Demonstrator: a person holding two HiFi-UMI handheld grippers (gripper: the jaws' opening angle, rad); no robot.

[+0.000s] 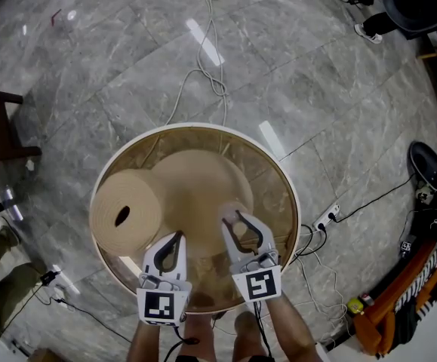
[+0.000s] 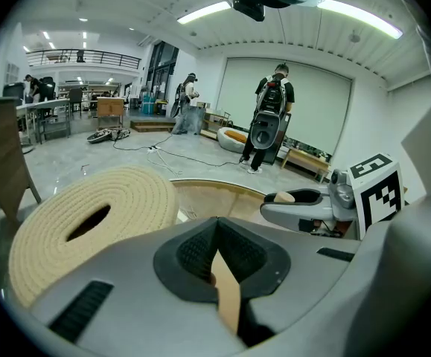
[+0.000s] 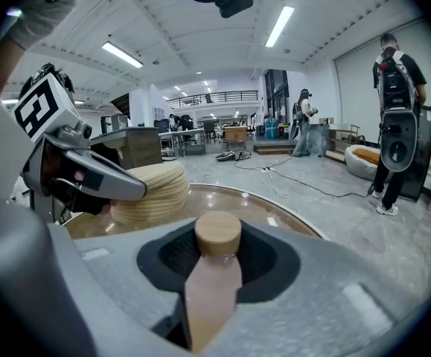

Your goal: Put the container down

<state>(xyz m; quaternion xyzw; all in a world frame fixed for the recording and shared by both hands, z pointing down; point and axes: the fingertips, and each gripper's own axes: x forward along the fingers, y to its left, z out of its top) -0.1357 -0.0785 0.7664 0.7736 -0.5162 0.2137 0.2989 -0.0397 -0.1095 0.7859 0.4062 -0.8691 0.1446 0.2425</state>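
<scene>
Between my right gripper's (image 1: 239, 219) jaws: the container (image 3: 215, 274), wooden cap forward, clamped, over the round table (image 1: 272, 178). Can't tell if it touches. Left gripper (image 1: 176, 238) pinched together, empty. I'd say set-down and release remain. Woven coil (image 1: 124, 216) beyond.

Coiled beige roll (image 1: 125, 216) fills left of round table (image 1: 203, 127); glass toward centre-right bare, passable. Cables (image 1: 218, 87) cross floor (image 1: 112, 74), upper centre.

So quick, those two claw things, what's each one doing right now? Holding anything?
Left gripper: closed, fingers together at the tips; whether they pinch anything thin cannot be told.
Right gripper: closed on the container with the wooden lid.
</scene>
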